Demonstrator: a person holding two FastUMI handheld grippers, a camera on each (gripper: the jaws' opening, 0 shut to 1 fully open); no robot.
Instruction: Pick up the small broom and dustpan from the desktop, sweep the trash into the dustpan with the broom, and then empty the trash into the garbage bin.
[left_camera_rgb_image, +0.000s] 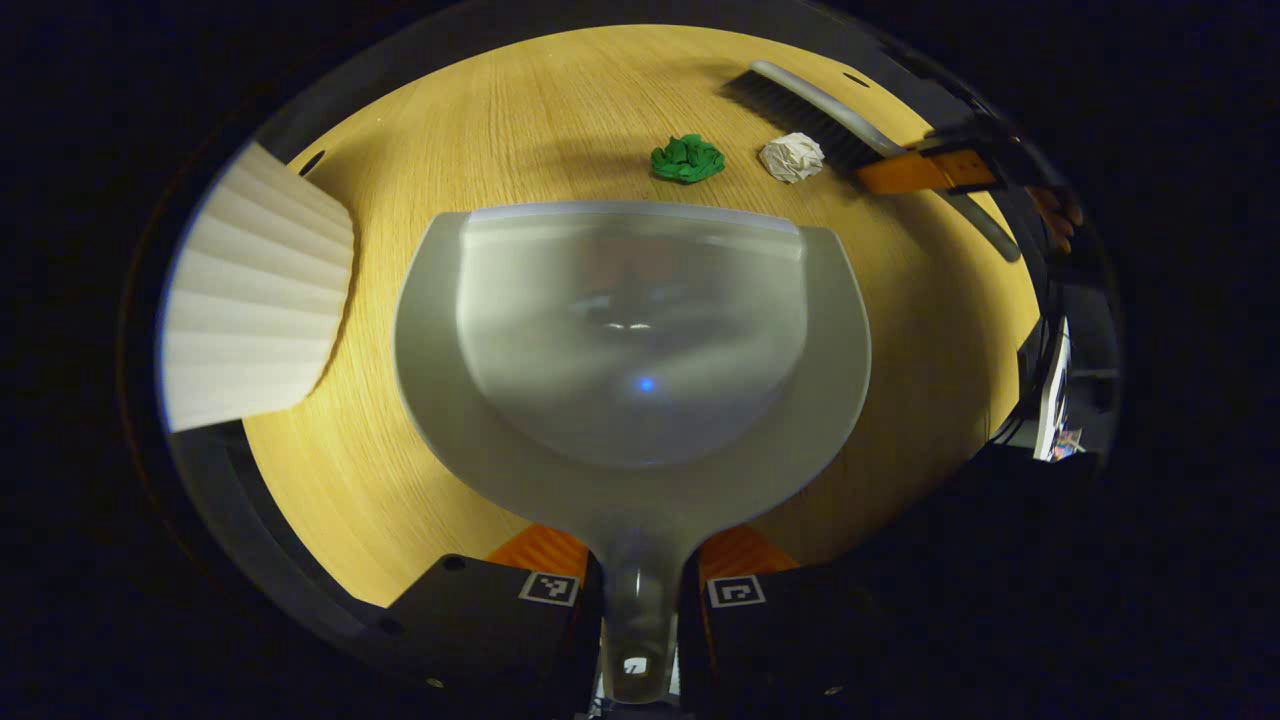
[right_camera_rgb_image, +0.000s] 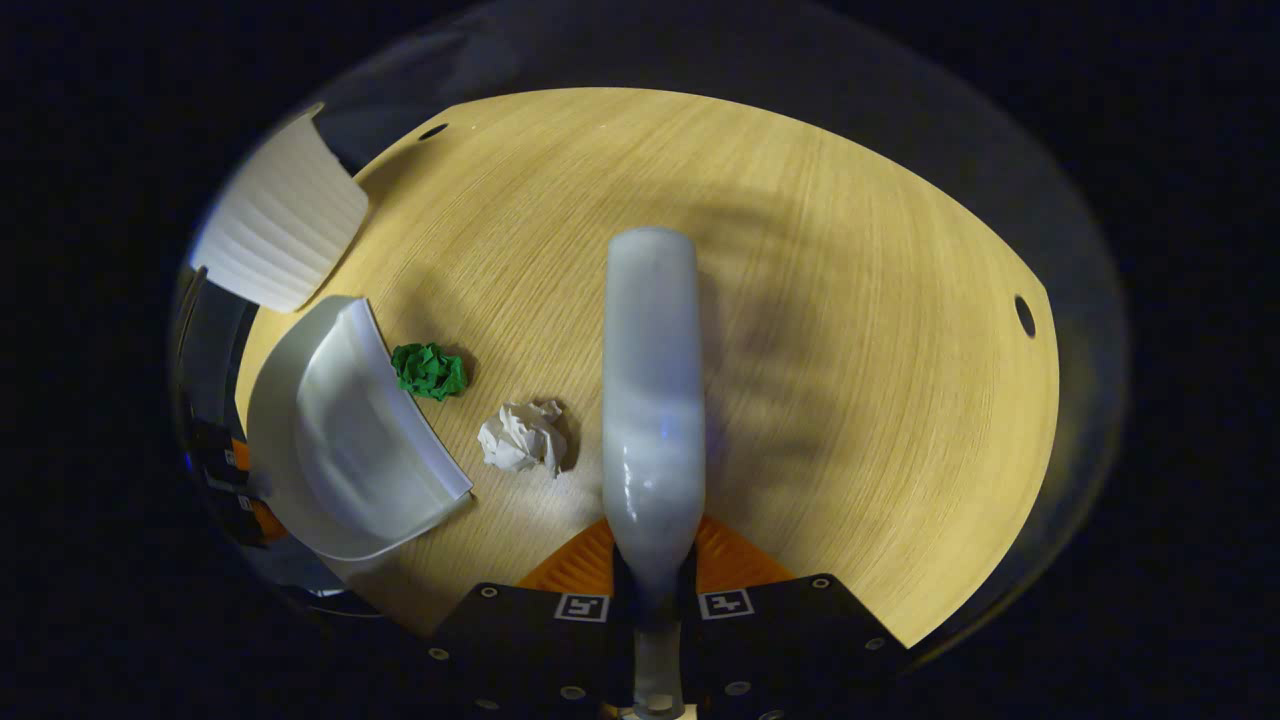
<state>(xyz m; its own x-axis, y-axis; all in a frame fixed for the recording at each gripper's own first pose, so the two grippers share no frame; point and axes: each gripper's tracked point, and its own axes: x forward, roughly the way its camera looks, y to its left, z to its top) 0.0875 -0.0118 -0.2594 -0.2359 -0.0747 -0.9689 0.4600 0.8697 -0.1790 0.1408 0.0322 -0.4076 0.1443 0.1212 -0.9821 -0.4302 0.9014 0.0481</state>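
1. Holding the dustpan (left_camera_rgb_image: 632, 340) by its thin handle, the left tongs (left_camera_rgb_image: 640, 580) are clamped on it at the bottom middle of the left gripper view. The orange fingers (left_camera_rgb_image: 540, 550) press the handle from both sides.
2. The dustpan's open edge faces the trash, so I think it is ready to catch it.
3. The right tongs (right_camera_rgb_image: 652, 570) are clamped on the broom (right_camera_rgb_image: 652, 400) handle at the bottom middle of the right gripper view. The broom sticks straight up the frame from there.
4. In the left gripper view the broom's dark bristles (left_camera_rgb_image: 795, 110) sit at the upper right, just behind the white paper ball (left_camera_rgb_image: 792, 157). That looks like a good spot to push from.
5. The green paper ball (left_camera_rgb_image: 687, 159) lies near the top middle, just beyond the dustpan's edge. The white ball is beside it, to the right.
6. Both balls lie on the table (left_camera_rgb_image: 520, 130), between the broom and the dustpan. No trash is in the dustpan yet.
7. The white ribbed bin (left_camera_rgb_image: 250, 300) stands at the left of the frame, close to the dustpan, handy for tipping later.
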